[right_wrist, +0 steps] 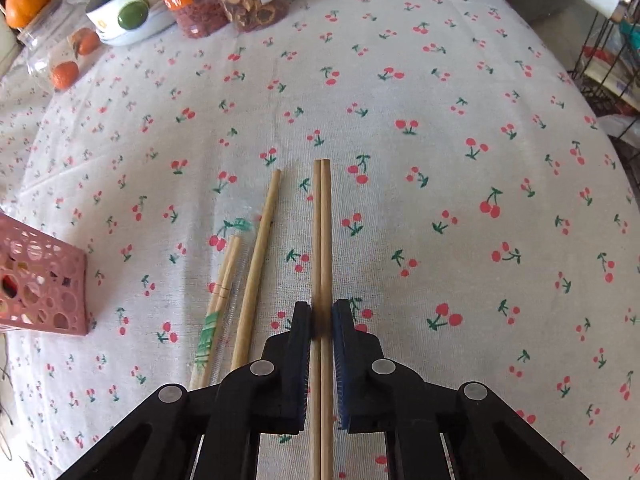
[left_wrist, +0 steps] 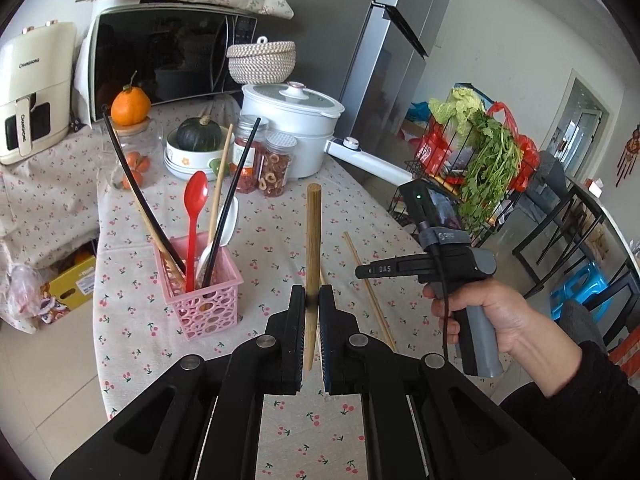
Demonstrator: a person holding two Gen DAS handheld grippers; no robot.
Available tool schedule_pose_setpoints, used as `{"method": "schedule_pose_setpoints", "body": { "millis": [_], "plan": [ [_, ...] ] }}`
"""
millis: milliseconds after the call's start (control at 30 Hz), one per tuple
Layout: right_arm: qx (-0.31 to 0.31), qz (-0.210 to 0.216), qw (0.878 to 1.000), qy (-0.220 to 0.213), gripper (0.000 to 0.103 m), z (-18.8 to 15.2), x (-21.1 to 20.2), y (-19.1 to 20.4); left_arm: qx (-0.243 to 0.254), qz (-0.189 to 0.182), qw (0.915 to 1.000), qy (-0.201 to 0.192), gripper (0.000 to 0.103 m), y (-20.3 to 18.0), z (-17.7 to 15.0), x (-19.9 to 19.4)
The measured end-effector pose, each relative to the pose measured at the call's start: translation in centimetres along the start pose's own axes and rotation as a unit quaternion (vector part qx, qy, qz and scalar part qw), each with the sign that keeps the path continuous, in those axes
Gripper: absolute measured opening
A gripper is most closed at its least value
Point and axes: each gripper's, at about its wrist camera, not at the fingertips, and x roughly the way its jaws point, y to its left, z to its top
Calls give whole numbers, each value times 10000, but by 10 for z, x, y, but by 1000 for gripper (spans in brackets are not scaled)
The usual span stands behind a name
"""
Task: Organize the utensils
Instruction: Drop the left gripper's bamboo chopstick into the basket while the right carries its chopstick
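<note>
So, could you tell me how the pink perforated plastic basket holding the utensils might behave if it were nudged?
The pink perforated plastic basket probably tips easily: the red plastic spoon and black chopsticks stand far above its rim and lean outward. It looks light, thin-walled and full of holes, so it would likely slide on the cherry-print tablecloth first.

Left gripper [left_wrist: 313,292] and right gripper [right_wrist: 321,312] both clamped, angled downward.
</note>
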Motion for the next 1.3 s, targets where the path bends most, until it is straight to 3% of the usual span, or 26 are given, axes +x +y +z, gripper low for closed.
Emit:
{"method": "schedule_pose_setpoints", "body": {
  "millis": [367, 633, 900, 1300],
  "plan": [
    [-7, 873, 9846, -1512, 9, -32, -127, -7, 61, 156, 9947, -1011, 6, -1, 24, -63],
    [-147, 994, 9598, -2619, 9, -44, -182, 10, -94, 652, 9844, -1632, 6, 19, 38, -84],
    [-282, 1127, 9568, -2665, 9, -41, -178, 22, 10, 1259, 9745, -1859, 6, 32, 49, -74],
    [-446, 1102, 9539, -2754, 10, -44, -172, 43, -234, 1684, 9774, -1259, 6, 64, 52, -14]
  ]
}}
